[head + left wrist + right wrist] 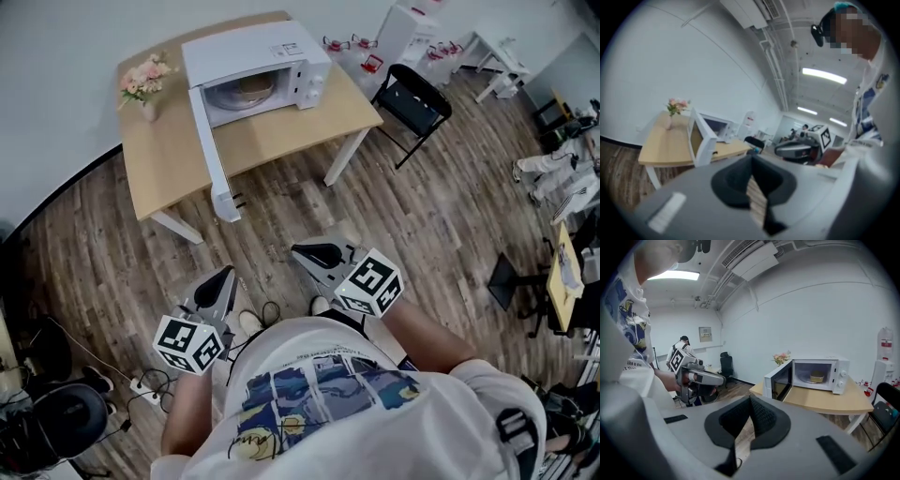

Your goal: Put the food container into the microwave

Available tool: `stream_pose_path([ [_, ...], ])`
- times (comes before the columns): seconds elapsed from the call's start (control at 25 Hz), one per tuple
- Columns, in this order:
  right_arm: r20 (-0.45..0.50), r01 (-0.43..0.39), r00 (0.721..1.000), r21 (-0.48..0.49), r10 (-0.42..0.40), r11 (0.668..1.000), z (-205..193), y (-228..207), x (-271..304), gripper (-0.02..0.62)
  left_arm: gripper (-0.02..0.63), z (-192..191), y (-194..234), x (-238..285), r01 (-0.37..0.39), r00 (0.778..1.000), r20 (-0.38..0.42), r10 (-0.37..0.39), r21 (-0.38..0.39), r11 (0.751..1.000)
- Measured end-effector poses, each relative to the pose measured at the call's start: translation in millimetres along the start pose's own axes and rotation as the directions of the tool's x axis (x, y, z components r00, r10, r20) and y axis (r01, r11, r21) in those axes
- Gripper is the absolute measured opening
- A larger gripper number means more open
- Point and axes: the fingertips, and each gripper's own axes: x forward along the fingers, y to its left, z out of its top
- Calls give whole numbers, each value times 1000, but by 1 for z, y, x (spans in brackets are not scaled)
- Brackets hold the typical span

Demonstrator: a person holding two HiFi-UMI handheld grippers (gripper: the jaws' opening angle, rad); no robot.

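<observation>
The white microwave point(253, 58) stands on the wooden table point(173, 169) with its door point(212, 157) swung wide open. A tan food container point(251, 88) sits inside on the turntable, and shows as well in the right gripper view point(816, 376). I stand well back from the table. My left gripper point(227, 273) and right gripper point(298, 249) hover over the floor close to my body, both shut with nothing between the pads. In the left gripper view the microwave point(712, 131) is far ahead of the jaws' tip point(751, 159).
A vase of pink flowers point(144, 86) stands at the table's left corner. A black folding chair point(413, 101) is right of the table. Cables and a power strip point(148, 384) lie on the floor at my left. A water dispenser point(885, 357) stands beyond the table.
</observation>
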Motion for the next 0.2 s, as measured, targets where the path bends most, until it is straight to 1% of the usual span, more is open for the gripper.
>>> stream_pose_path([
  [0.2, 0, 10, 1000, 28, -10, 1000, -24, -40, -53, 8, 8, 0, -54, 62, 35, 999, -25, -35, 30, 999],
])
